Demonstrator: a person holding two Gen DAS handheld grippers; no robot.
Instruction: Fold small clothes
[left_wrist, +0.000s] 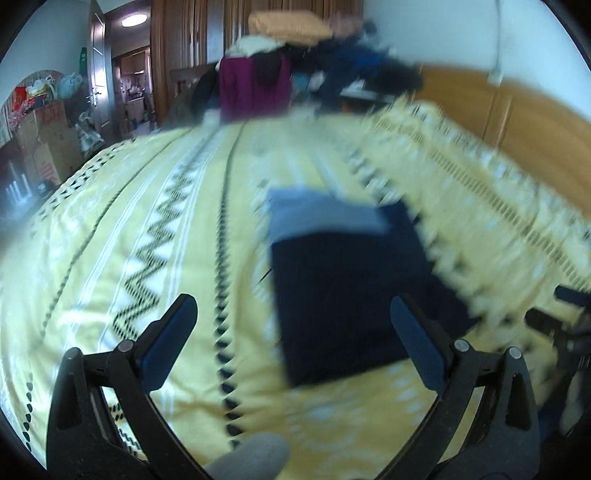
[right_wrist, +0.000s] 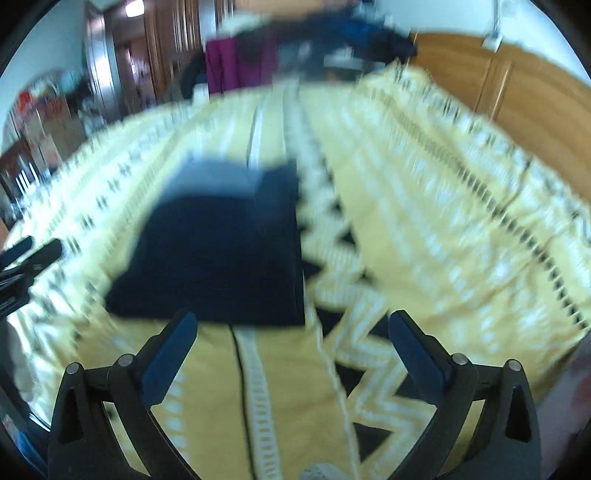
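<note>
Both views are pretty motion-blurred, so fine detail is hard to call. The dark navy garment (left_wrist: 354, 291) lies flat on the yellow patterned bedspread (left_wrist: 147, 240), already folded into a roughly rectangular block. Its long axis runs along the length of the bed, more or less parallel to the zigzag stripes, with the near short edge facing the cameras and the far end pointing toward the clothes pile (left_wrist: 306, 66) at the far end of the bed. That far end has a lighter grey-blue band (left_wrist: 321, 214) across it; whether it's a waistband or an inner layer, I can't tell through the blur.

In the left wrist view the garment sits ahead and a bit right of centre, well in from the bed's left edge, closer to the side with the wooden panel (left_wrist: 524, 110).

The left gripper (left_wrist: 293, 325) has its jaws spread wide with nothing between them, hovering just short of the garment's near edge. The right gripper (right_wrist: 291, 339) is likewise wide open and empty, sitting just beside the garment's near right corner, with its left finger (right_wrist: 173, 347) overlapping the near edge in the picture; actual contact I can't confirm.

In the right wrist view the left gripper's dark tips poke in from the left side.
</note>
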